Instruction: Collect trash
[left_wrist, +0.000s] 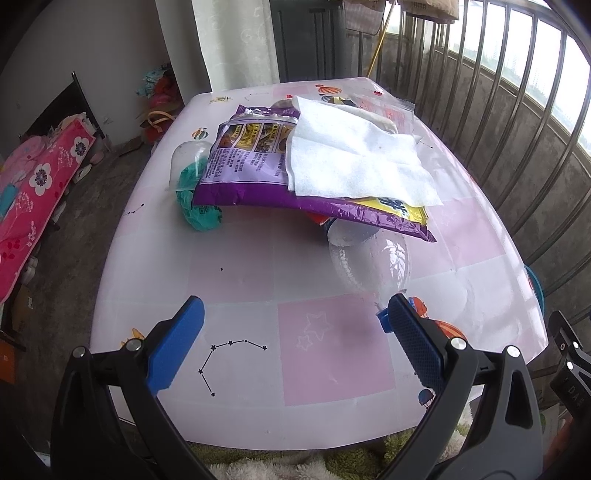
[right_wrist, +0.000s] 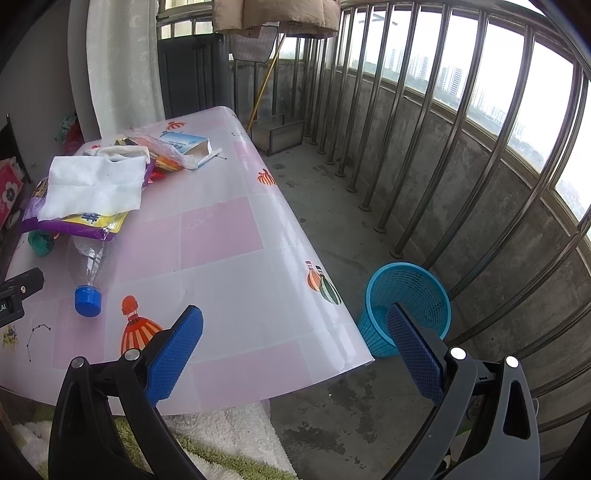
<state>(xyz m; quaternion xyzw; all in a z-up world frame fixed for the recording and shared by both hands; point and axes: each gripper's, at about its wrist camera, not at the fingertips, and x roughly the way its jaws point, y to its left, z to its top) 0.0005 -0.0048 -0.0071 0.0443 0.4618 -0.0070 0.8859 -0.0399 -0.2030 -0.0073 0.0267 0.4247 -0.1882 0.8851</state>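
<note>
Both grippers hang spread and empty: the left gripper (left_wrist: 291, 332) over the near desk (left_wrist: 236, 266), the right gripper (right_wrist: 295, 332) at its edge. The clear bottle (left_wrist: 369, 258) lies just ahead, right of the left gripper; the 1 blue basket (right_wrist: 408, 295) stands on the floor before the right. Advice: pinch the bottle's neck, not its slick belly.

Left wrist faces table (left_wrist: 236, 266) closely, right wrist angled toward railing (right_wrist: 424, 147), table shared

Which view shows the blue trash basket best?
The right wrist view: the blue basket stands on the balcony floor beside the table, its open mouth and mesh wall visible, though one gripper finger overlaps it. In the left wrist view only a blue sliver past the table edge shows.
</note>
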